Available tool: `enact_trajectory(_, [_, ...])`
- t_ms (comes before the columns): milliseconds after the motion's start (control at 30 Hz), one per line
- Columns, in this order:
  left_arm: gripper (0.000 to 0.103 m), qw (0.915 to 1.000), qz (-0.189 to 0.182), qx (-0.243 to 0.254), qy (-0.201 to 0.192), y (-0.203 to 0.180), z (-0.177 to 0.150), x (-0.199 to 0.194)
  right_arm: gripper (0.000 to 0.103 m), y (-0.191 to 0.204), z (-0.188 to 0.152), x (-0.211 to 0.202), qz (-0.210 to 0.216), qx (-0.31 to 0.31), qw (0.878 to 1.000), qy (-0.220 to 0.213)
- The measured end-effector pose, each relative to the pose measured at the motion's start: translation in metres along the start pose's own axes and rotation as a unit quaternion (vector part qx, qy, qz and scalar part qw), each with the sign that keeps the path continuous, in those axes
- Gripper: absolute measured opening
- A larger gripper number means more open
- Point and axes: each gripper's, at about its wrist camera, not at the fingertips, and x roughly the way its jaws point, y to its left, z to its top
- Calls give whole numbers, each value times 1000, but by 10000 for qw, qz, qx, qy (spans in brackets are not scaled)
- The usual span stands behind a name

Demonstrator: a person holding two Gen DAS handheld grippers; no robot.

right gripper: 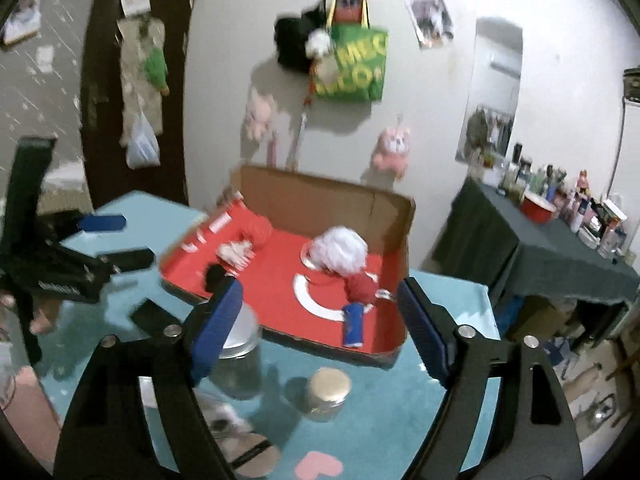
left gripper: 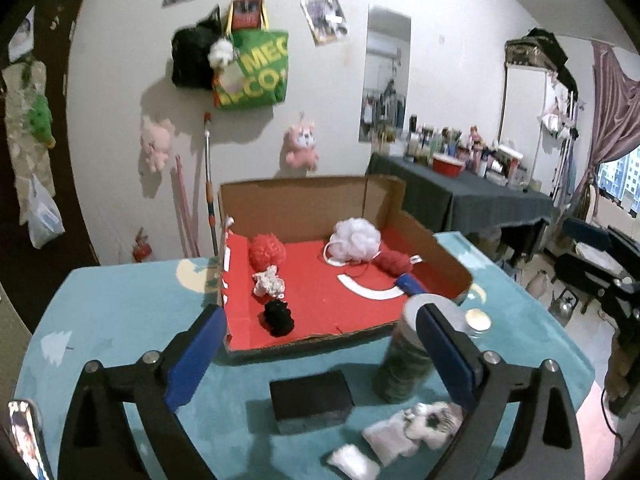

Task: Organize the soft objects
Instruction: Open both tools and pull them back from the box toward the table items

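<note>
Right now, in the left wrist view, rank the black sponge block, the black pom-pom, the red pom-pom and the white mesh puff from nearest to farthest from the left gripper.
1. Black sponge block, on the table between the open left gripper fingers.
2. Black pom-pom, front left of the cardboard tray.
3. Red pom-pom, back left.
4. White mesh puff, back right; close to the red one.

The open cardboard box (left gripper: pixel 304 204), red inside, holds the soft things: a white puff (left gripper: pixel 357 239) near its back wall, a red yarn ball (left gripper: pixel 267 251) at back left, a small white scrunchie (left gripper: pixel 269 285) just before that, and a black scrunchie (left gripper: pixel 279 317) by the front edge. A red bundle (left gripper: pixel 394 263) lies just right of the puff, touching it.
</note>
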Motion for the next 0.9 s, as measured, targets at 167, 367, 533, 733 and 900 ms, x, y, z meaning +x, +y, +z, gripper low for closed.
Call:
enact_trajectory(167, [102,9988,160,14,-460,-15,-16,-38,88,20,-20,-40,-108,32,9987,-505])
enact_trajectory(367, [103,9973,209,-3,-707,-30,-45,-67,88,38,-51,-63,-364,-40,9970,-687])
enact_trajectory(533, [103,9973,223,-33,-700,-41,-67,-73,89,42,-77,-72,-444,149,9965,-690])
enact_trajectory(733, [103,9965,369,-36,-749,-51,-91,-73,91,41,-99,-73,-360,536,9963,-565])
enact_trajectory(900, [103,9964,422,-15,-734,-57,-110,-69,91,43,-114,-71,-461,630,9953,-566])
